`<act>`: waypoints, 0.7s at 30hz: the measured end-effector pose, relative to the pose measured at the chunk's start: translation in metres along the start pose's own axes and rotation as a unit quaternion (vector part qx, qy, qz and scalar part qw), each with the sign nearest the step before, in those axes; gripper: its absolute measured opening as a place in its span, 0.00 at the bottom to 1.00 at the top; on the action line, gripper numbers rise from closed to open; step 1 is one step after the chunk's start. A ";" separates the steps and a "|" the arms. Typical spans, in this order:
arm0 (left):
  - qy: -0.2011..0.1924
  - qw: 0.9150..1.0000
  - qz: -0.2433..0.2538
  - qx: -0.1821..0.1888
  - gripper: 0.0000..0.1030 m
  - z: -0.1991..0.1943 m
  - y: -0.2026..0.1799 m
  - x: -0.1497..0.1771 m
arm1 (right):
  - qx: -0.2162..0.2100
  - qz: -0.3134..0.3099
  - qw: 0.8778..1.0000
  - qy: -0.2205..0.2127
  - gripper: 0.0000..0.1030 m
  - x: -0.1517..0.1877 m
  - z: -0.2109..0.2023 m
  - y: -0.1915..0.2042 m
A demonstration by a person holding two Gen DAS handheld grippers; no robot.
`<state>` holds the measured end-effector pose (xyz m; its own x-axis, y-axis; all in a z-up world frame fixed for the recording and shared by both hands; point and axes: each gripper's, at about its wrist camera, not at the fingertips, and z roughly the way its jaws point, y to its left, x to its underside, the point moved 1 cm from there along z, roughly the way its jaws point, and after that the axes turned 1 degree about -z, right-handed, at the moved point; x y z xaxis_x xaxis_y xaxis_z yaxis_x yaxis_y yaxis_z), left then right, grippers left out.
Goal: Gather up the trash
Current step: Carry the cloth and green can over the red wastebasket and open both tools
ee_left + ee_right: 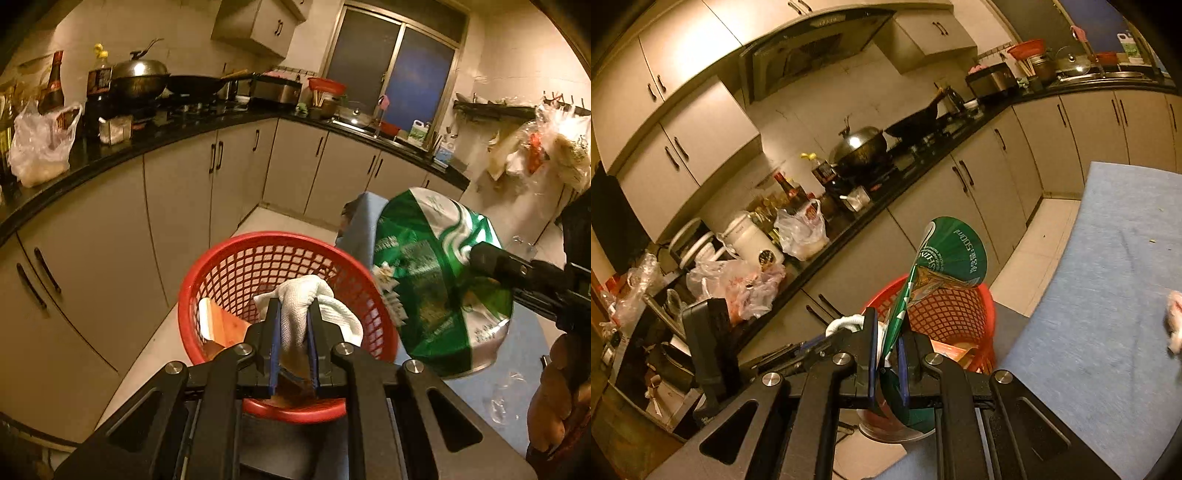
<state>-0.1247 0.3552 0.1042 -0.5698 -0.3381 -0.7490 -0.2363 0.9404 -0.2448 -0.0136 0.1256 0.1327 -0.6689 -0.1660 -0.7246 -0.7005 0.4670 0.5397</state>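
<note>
Clamping flattened green can upright, right tool; left tool clamping white cloth

Between our left fingers is a white knitted glove; beyond them, a red lattice basket; between our right fingers, a green-and-white crushed can.

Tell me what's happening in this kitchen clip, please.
A person holds a gripper in each hand, collecting trash into a red basket. The left gripper is shut on a white cloth above the basket. The right gripper is shut on a flattened green can, held beside the basket's rim. Some orange packaging already lies inside. A blue cloth covers the table.
</note>
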 end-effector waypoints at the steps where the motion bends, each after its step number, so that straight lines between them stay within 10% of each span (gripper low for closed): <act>1: 0.002 1.000 -0.001 0.000 0.12 0.003 0.001 0.001 | 0.002 0.000 1.000 0.003 0.10 -0.001 0.006 -0.001; 21: 0.022 1.000 -0.007 -0.009 0.13 0.031 0.016 0.010 | 0.030 -0.013 0.997 0.066 0.12 0.013 0.068 -0.012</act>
<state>-0.1099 0.3675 0.0739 -0.6003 -0.3535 -0.7174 -0.2588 0.9346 -0.2440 0.0027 0.1766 0.0876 -0.6803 -0.2907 -0.6728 -0.7049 0.5110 0.4920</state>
